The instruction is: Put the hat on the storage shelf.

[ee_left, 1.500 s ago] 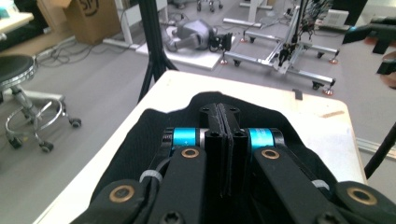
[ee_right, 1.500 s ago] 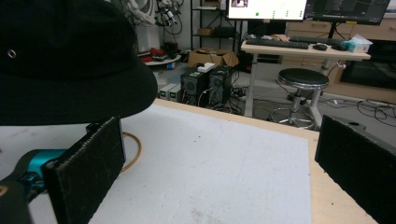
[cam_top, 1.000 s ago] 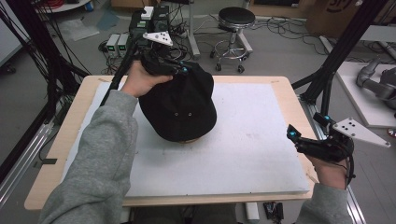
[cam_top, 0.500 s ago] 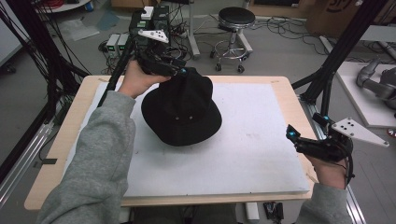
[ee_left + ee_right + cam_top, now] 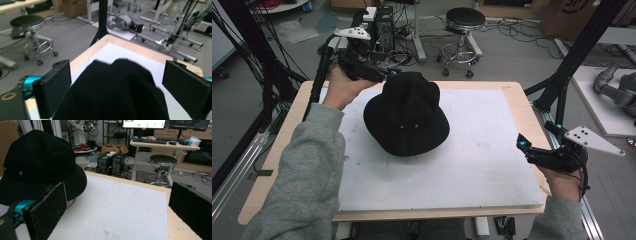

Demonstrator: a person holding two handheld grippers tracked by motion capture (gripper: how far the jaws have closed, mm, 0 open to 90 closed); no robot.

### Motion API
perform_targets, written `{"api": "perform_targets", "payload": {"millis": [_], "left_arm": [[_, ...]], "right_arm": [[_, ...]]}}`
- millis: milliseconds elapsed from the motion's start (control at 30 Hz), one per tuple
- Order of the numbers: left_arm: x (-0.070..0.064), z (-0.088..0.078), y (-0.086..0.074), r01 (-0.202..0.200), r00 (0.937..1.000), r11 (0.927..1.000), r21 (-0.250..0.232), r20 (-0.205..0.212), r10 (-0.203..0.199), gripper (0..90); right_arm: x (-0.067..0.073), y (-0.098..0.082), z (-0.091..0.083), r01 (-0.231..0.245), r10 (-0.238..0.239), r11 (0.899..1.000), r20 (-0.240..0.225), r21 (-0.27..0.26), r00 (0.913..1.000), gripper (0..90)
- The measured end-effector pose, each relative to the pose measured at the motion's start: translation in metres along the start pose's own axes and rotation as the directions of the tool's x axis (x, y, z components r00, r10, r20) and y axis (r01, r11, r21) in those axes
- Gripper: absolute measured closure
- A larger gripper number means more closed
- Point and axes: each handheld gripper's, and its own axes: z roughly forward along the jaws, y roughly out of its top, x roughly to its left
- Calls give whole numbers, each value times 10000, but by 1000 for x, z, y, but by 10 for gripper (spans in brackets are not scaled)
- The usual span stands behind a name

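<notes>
left gripper (image 5: pixel 388 76): let go of the black hat (image 5: pixel 407 120), jaws just opened wide, drawn back off the crown toward the table's far left | hat: sits free, crown risen, shifted slightly right

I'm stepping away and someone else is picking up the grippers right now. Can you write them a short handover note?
Left gripper: its fingers have just been opening, now wide apart at the far-left edge of the black hat, not pressing it.
Right gripper: open, nothing between the fingers, at the table's right edge, well away from the hat.
Hat: crown up on the white mat, left of centre.
Done: hat let go, resting on the mat.
Left: unclear; probably draw the left gripper clear.
</notes>
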Motion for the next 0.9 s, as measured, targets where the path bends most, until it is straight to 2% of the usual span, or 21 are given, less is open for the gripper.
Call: {"api": "perform_targets", "payload": {"millis": [100,167,267,367,467,667,900], "left_arm": [[2,-13,-6,123,9998,9999,-19,174,-123,85],[2,-20,-11,72,9999,10000,42,135,-72,85],[1,-32,-20,-82,9981,9998,164,-615,92,84],[3,-43,-28,62,9954,9999,-132,-954,-74,84],[4,-53,-36,187,9939,9994,-290,-1085,-218,84],[5,-71,-51,389,9866,9975,-583,-1564,-476,84],[3,-81,-67,464,9790,9975,-530,-1959,-560,84]], "right_arm": [[0,-1,2,-26,27,10000,-45,62,10000,13],[0,-1,2,-32,33,10000,-77,93,10000,13],[1,-1,3,-34,35,10000,-76,85,10000,13],[2,-1,4,22,-22,10000,-62,76,10000,13],[4,0,5,35,-34,10000,-71,49,10000,13],[5,0,6,112,-112,9999,20,24,9999,13],[4,-2,7,-51,51,10000,372,2,9993,13]]}}
